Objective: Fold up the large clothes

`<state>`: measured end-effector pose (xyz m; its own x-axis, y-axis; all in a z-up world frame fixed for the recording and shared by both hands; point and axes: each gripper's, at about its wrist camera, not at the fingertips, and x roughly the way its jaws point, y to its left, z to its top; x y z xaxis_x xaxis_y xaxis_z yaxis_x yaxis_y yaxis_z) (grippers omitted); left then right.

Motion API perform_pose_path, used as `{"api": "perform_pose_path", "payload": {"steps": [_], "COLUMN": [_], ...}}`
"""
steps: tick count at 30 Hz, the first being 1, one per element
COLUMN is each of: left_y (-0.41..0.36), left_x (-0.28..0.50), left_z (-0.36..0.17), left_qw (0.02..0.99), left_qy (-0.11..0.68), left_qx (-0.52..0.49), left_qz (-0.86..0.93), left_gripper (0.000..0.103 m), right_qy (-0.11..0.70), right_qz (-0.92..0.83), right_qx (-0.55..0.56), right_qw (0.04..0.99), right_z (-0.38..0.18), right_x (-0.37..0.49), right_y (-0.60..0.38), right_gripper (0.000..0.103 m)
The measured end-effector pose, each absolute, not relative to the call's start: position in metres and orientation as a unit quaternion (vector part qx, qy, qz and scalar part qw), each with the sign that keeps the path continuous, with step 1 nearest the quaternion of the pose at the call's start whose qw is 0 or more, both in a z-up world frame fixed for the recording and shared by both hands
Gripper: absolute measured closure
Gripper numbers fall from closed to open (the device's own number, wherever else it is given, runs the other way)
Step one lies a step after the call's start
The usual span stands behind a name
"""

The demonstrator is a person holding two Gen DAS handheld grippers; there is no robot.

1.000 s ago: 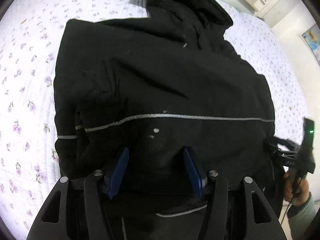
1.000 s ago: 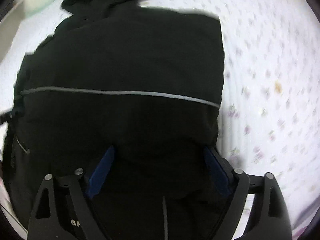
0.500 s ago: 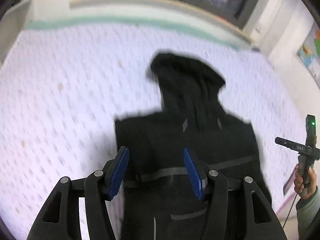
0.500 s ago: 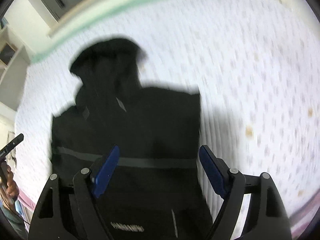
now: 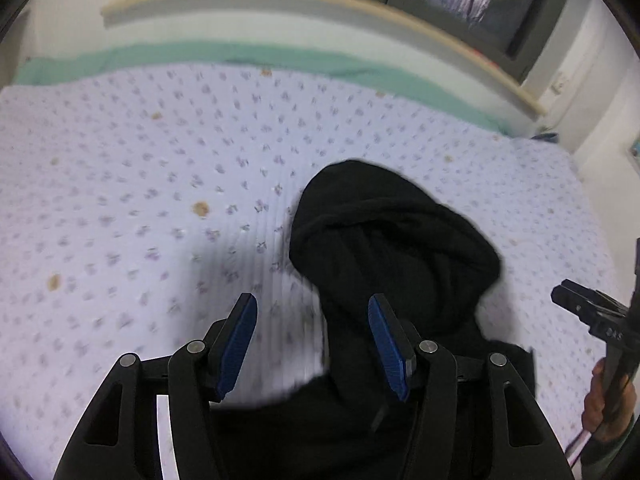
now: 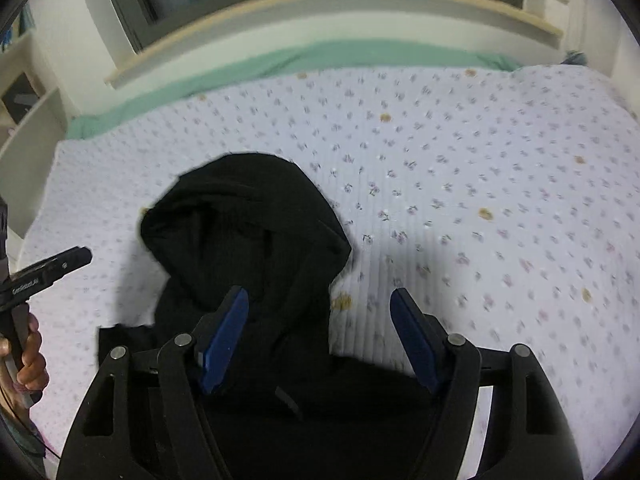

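Observation:
A black hooded jacket point(image 5: 392, 248) lies on a bed with a white, purple-flowered cover point(image 5: 140, 184). Its hood points to the far side of the bed; the body runs under both grippers and is mostly hidden. It also shows in the right wrist view point(image 6: 244, 232). My left gripper point(image 5: 312, 340) is open and empty above the jacket's left shoulder edge. My right gripper point(image 6: 320, 336) is open and empty above the right shoulder edge. Each gripper shows at the edge of the other's view, the right one point(image 5: 592, 316) and the left one point(image 6: 44, 272).
The flowered cover point(image 6: 480, 184) spreads wide around the hood. A green sheet edge point(image 5: 240, 54) and a pale ledge point(image 5: 360, 8) with a window above run along the far side. A shelf unit point(image 6: 24, 128) stands at the left.
Both grippers have moved forward along the jacket from its lower body up to the shoulders and tilted up. The jacket's striped body has dropped out of view; the hood and far wall now show.

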<state>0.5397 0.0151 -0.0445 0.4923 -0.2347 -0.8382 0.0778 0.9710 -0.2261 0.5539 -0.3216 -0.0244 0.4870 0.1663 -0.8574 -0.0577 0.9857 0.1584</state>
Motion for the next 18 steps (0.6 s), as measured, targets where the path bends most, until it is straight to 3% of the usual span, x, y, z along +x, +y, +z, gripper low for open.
{"api": "perform_pose_path", "payload": {"steps": [8,10,11,12,13,18], "left_y": [0.001,-0.001,-0.001,0.002,0.009,0.040], "left_x": [0.602,0.613,0.617,0.620,0.621,0.587], "left_z": [-0.125,-0.139,-0.145,-0.146,-0.145,-0.096], "left_qw": [0.836,0.831,0.831,0.833,0.832,0.844], "left_qy": [0.530,0.536,0.536,0.533,0.533,0.472], "left_qx": [-0.122,-0.132,-0.133,-0.135,-0.144,-0.221], "left_qz": [-0.077,-0.071,-0.065,-0.056,-0.052,-0.129], "left_gripper": [0.044,0.044,0.049,0.081,0.088,0.085], "right_qy": [0.533,0.547,0.554,0.554,0.545,0.478], "right_qz": [0.060,0.070,0.072,0.058,0.049,0.054], "right_qx": [0.060,0.064,0.059,0.043,0.037,0.080], "right_qw": [0.842,0.832,0.827,0.829,0.836,0.873], "right_z": [-0.101,-0.121,-0.128,-0.132,-0.128,-0.084], "right_x": [0.615,0.629,0.632,0.633,0.631,0.590], "right_y": [-0.322,-0.317,-0.315,-0.314,-0.318,-0.359], "right_gripper": [0.029,0.051,0.076,0.092,0.093,0.092]}}
